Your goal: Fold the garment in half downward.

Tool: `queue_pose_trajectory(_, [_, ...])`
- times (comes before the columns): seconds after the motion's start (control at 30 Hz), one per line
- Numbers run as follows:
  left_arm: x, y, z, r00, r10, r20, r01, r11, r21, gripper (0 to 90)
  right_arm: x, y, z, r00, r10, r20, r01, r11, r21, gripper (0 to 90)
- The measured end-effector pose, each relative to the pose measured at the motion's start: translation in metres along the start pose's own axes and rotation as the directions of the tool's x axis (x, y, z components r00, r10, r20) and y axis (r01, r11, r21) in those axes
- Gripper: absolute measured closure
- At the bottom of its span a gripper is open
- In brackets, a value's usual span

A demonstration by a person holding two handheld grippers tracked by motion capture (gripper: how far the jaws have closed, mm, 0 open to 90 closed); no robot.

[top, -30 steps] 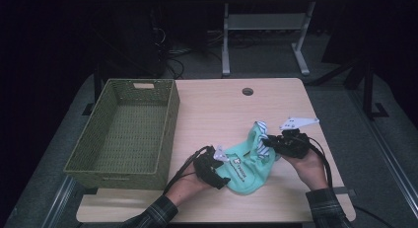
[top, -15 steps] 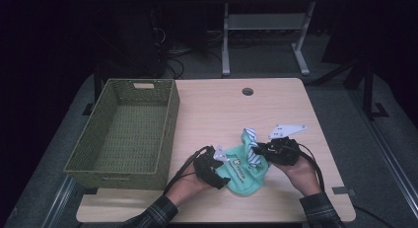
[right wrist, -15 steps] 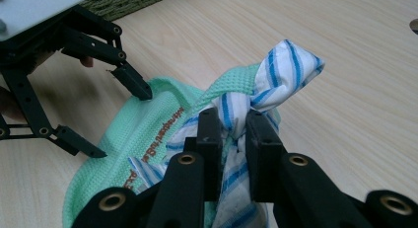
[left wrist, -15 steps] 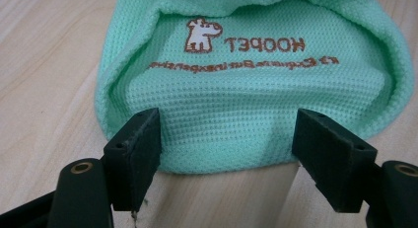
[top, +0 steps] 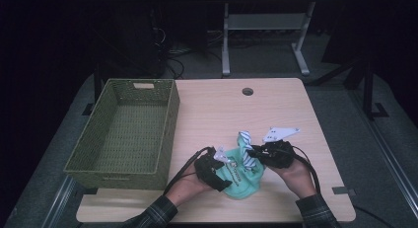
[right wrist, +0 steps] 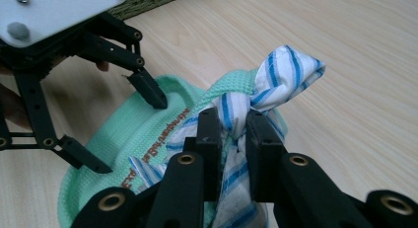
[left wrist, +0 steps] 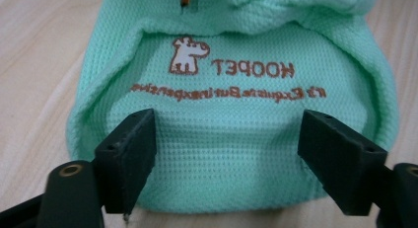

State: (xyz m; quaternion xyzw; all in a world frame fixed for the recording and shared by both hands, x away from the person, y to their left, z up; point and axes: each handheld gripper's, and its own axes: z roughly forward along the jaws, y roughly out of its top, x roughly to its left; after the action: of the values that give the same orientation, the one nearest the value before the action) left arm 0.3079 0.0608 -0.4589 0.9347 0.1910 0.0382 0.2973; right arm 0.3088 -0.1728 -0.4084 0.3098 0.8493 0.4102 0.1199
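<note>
A mint-green pet garment (top: 241,182) with a brown dog logo (left wrist: 190,55) lies bunched near the table's front edge. Its white-and-blue striped part (right wrist: 288,70) stands up from the fold (top: 245,141). My right gripper (right wrist: 230,134) is shut on that striped cloth, just right of the garment (top: 257,154). My left gripper (left wrist: 231,149) is at the garment's left side (top: 217,165) with its jaws wide apart. They have just been opening, and the green fabric lies between them without being pinched. One left fingertip (right wrist: 154,97) touches the green edge.
A green woven basket (top: 170,124) stands empty at the left of the wooden table (top: 222,109). A round cable hole (top: 247,91) sits at the back. Black cables trail from both grippers toward the front edge.
My right gripper has moved left and a little toward the front edge with the striped cloth, closer to the left gripper. The left hand has stayed put.
</note>
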Motion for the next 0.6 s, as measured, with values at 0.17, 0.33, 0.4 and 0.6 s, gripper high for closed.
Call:
queue_pose_trajectory(0.17, [-0.001, -0.001, 0.0, 1.0, 0.006, -0.007, -0.006, 1.0, -0.002, 20.9, 0.01, 0.003, 0.007, 0.9996, -0.016, -0.023, 0.016, 1.0, 0.01, 77.6])
queue_pose_trajectory(0.33, [0.001, -0.001, -0.003, 0.9999, -0.013, -0.011, 0.013, 0.9998, -0.015, 19.5, 0.014, 0.003, 0.012, 0.9977, -0.006, -0.068, 0.007, 1.0, 0.013, 73.7])
queue_pose_trajectory(0.4, [0.002, 0.0, -0.006, 0.9996, -0.02, -0.018, 0.019, 0.9993, -0.032, 19.4, 0.014, 0.002, 0.013, 0.9948, 0.014, -0.101, -0.013, 1.0, 0.009, 69.9])
queue_pose_trajectory(0.6, [0.006, -0.001, -0.015, 0.9994, -0.027, -0.024, 0.025, 0.9985, -0.049, 19.1, 0.016, 0.004, 0.011, 0.9878, 0.015, -0.155, -0.018, 1.0, -0.021, 59.0])
